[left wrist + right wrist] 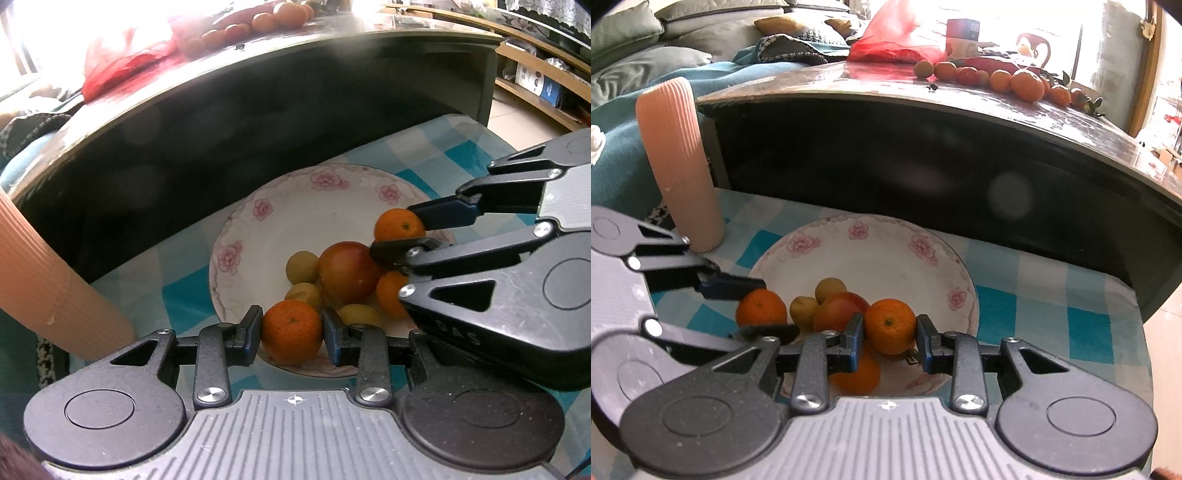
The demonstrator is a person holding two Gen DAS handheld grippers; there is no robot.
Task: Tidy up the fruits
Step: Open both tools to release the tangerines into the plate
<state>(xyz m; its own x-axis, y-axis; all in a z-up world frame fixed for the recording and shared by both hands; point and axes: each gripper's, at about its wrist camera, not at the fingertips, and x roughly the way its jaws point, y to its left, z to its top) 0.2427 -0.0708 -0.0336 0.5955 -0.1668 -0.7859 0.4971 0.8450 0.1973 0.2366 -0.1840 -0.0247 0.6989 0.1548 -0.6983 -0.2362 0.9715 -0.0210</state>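
A white plate with pink flowers lies on a blue checked cloth. In it sit a red round fruit, small yellow fruits and a loose mandarin. My left gripper is shut on a mandarin at the plate's near rim. From the right side my right gripper is shut on a second mandarin, just above the pile of fruit.
Behind the plate rises a dark table with more mandarins and a red plastic bag on top. A peach ribbed cylinder stands left of the plate. The checked cloth extends to the right.
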